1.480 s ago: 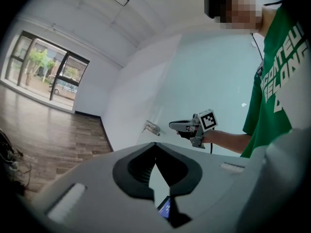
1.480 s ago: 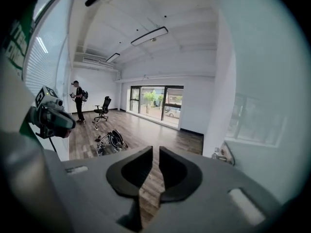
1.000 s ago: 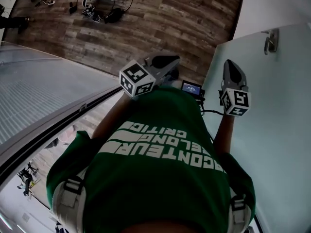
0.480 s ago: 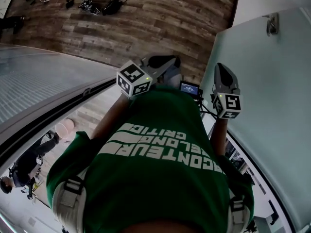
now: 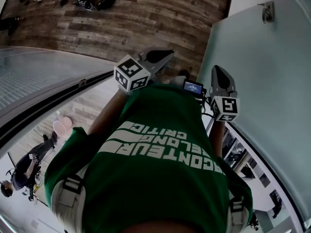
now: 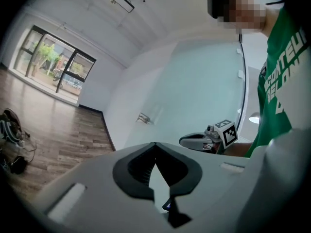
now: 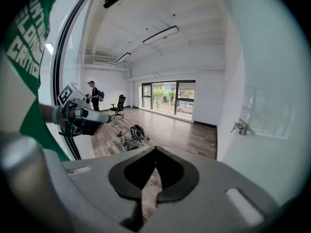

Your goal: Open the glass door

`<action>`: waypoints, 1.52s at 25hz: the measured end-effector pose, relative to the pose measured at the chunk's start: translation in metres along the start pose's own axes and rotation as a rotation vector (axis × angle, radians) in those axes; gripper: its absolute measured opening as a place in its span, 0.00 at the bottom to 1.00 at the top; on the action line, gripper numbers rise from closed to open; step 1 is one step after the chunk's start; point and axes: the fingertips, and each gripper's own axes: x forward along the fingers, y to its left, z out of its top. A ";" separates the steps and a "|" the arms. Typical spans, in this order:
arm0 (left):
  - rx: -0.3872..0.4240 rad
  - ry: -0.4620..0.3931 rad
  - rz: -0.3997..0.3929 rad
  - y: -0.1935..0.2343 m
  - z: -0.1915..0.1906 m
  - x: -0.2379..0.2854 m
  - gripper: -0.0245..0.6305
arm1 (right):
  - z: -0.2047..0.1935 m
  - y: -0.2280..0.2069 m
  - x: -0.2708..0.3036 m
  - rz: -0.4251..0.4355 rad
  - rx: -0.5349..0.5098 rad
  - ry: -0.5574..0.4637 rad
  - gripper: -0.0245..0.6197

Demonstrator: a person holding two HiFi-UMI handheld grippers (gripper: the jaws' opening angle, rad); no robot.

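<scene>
In the right gripper view we see a chair [image 7: 118, 103], which the left gripper view lacks. Our left gripper [image 6: 155, 143] and right gripper [image 7: 155, 149] are closed, empty. The glass door [image 5: 262, 81] stands right of the wooden floor [image 5: 146, 18].

The glass door [image 5: 262, 81] is a pale frosted pane, upright, close on the right of my right jaws. Its small metal handle [image 5: 267, 12] sits well ahead of both jaws, untouched.

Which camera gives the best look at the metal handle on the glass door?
The head view: the handle appears largest there, clear against the pale glass door. Both gripper views show it too, but small and farther off, at the door's edge.
</scene>
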 end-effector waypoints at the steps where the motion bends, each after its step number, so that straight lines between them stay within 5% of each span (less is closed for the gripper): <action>1: -0.003 -0.004 0.013 0.001 0.000 0.001 0.06 | 0.000 -0.003 -0.001 0.005 -0.008 -0.004 0.03; 8: 0.000 -0.009 0.066 -0.008 0.002 0.030 0.06 | -0.009 -0.044 -0.017 0.003 0.023 -0.040 0.03; 14: 0.051 0.014 0.033 -0.038 0.002 0.073 0.06 | -0.016 -0.073 -0.033 0.008 0.058 -0.082 0.03; 38: 0.097 0.040 0.047 -0.085 -0.014 0.112 0.06 | -0.034 -0.089 -0.059 0.063 0.022 -0.088 0.03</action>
